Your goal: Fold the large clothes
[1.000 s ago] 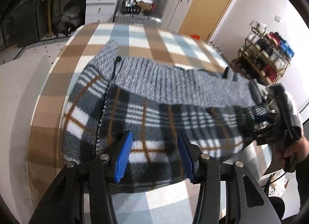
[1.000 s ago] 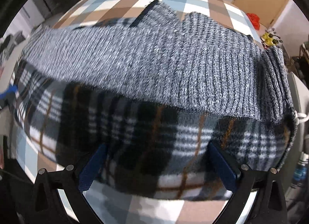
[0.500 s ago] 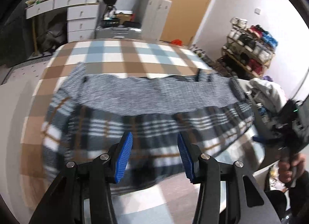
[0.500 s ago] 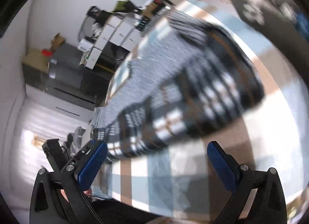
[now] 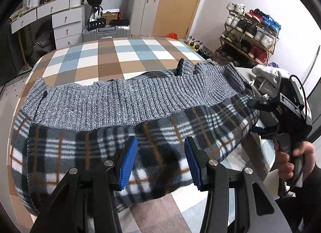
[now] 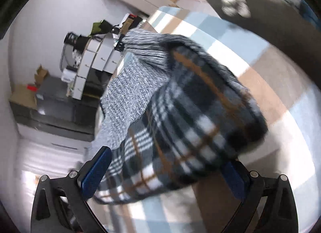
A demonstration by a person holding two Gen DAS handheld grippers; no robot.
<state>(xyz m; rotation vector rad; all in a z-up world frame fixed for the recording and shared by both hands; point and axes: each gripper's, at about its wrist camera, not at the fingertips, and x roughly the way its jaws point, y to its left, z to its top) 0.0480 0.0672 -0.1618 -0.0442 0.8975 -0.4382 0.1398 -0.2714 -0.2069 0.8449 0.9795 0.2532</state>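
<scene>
Bedroom or storeroom setting: white drawer unit (image 5: 64,26) at the back left, silver suitcase (image 5: 104,32) beside it, pale cabinet (image 5: 143,8) and a wooden door (image 5: 176,2) behind, shoe rack (image 5: 250,34) against the right wall. In the middle, a bed or table under a checked cover (image 5: 130,50) of brown, blue and white squares.

Spread across that cover, a large garment (image 5: 140,128): plaid fleece in black, white and grey with orange lines, with a grey ribbed knit panel (image 5: 130,102) folded over its far half. Near edge of the plaid hanging toward the camera, far knit edge lying flat on the cover. A heap of white cloth (image 5: 266,76) just past the garment's right end.

Left gripper (image 5: 160,158) poised above the near plaid edge, blue pads (image 5: 128,160) apart, nothing pinched between them, released.

Right gripper (image 6: 166,174) seen in its own blurred view with blue pads spread wide on either side of the garment's end; plaid fabric bulging between them, contact with the pads unclear through the blur, apparently not clamped. In the left wrist view, the same tool at the garment's right end, held by a hand (image 5: 293,160) on its handle.
</scene>
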